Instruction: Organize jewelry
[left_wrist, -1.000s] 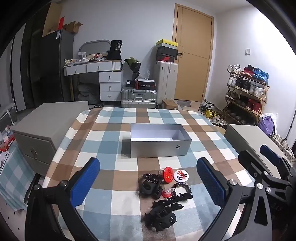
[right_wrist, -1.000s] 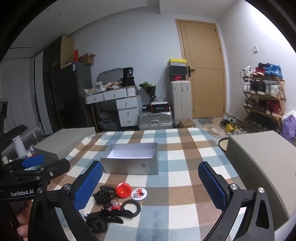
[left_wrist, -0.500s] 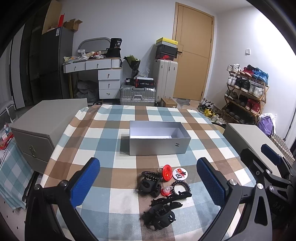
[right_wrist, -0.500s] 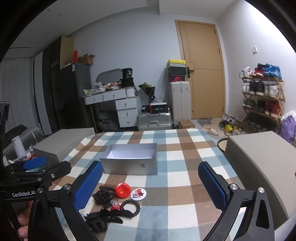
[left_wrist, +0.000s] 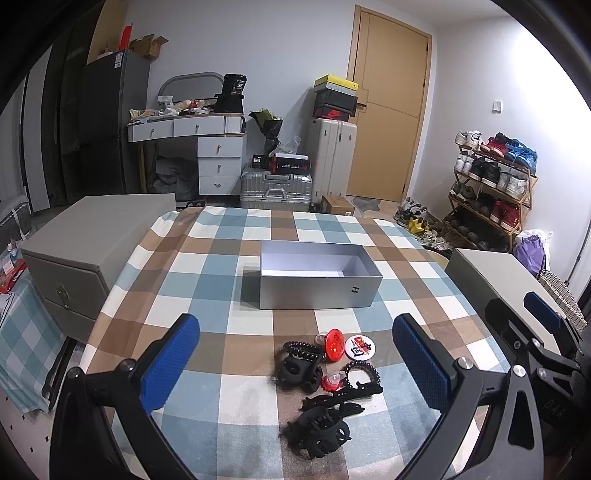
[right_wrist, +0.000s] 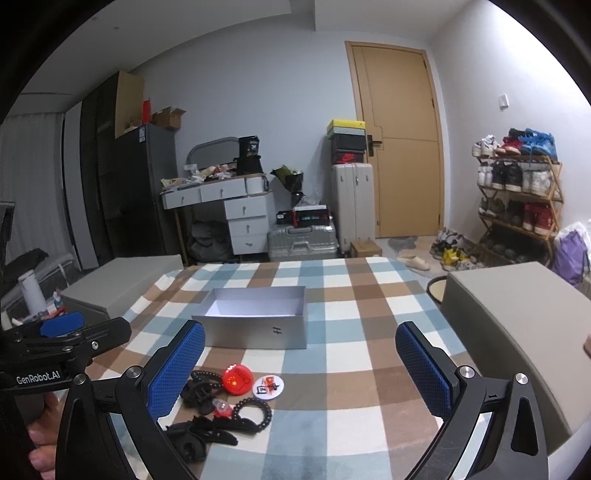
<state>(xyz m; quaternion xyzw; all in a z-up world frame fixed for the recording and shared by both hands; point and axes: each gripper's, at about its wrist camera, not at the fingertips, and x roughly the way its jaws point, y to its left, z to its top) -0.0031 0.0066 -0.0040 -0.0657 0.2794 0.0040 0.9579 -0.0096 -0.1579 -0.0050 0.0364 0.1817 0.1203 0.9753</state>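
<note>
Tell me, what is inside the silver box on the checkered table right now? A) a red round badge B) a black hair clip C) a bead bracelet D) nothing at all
D: the silver box shows only its bare white floor, while the red badge, the black hair clip and the bead bracelet all lie on the tablecloth in front of it.

Checked tablecloth (left_wrist: 207, 273), open grey box (left_wrist: 317, 291), black hair clips and bracelets (left_wrist: 317, 398), red badge (left_wrist: 335, 344), white badge (left_wrist: 359, 347)
</note>
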